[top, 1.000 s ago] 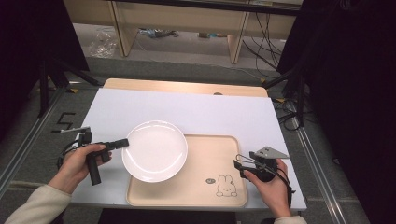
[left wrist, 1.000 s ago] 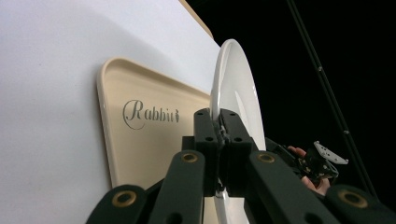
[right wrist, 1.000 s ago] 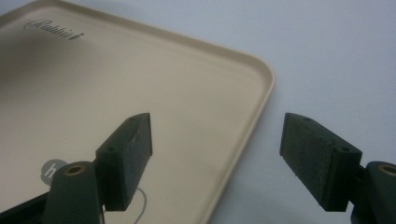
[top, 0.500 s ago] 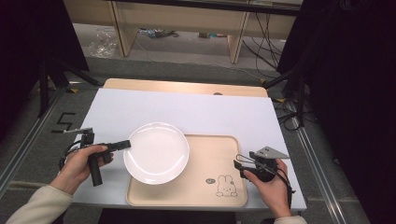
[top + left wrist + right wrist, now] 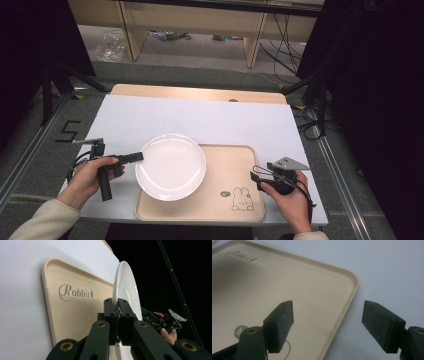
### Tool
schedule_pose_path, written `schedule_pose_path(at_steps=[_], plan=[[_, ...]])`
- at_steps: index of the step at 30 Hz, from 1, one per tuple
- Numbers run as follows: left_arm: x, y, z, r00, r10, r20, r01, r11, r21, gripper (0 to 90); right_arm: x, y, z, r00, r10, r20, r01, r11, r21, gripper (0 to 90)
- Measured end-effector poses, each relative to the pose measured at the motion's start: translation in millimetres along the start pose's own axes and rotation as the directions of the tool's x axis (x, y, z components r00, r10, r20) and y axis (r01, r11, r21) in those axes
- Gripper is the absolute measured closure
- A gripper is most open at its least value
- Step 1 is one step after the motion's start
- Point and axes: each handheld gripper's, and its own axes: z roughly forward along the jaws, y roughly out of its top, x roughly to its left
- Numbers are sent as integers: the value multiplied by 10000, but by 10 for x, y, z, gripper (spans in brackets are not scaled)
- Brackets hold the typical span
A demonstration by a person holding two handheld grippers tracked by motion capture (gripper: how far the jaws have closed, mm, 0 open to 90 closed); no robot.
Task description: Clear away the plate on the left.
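A round white plate (image 5: pixel 170 166) lies over the left part of a beige tray (image 5: pixel 220 212), its left rim reaching past the tray's edge. My left gripper (image 5: pixel 136 157) comes in from the left and is shut on that rim. In the left gripper view the jaws (image 5: pixel 117 303) pinch the plate (image 5: pixel 125 285) edge-on, a little off the tray (image 5: pixel 75 315). My right gripper (image 5: pixel 256 173) stands open at the tray's right edge. In the right gripper view its jaws (image 5: pixel 328 315) straddle the tray's rim (image 5: pixel 342 305) with nothing between them.
The tray bears a rabbit drawing (image 5: pixel 242 199) near its front right corner and the word Rabbit (image 5: pixel 75 292). It sits on a white sheet (image 5: pixel 200 117) that covers the wooden table. Cables and shelving stand on the floor beyond.
The left gripper and the plate have shifted slightly to the right and toward the near side of the tray. The right gripper has stayed where it was.
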Motion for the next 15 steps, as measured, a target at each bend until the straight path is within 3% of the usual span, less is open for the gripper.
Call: schedule_pose_path(at_steps=[15], plan=[[5, -50, 80, 9998, 140, -162, -134, 9992, 385, 867, 9, -3, 7, 9999, 122, -110, -122, 9999, 41, 262]])
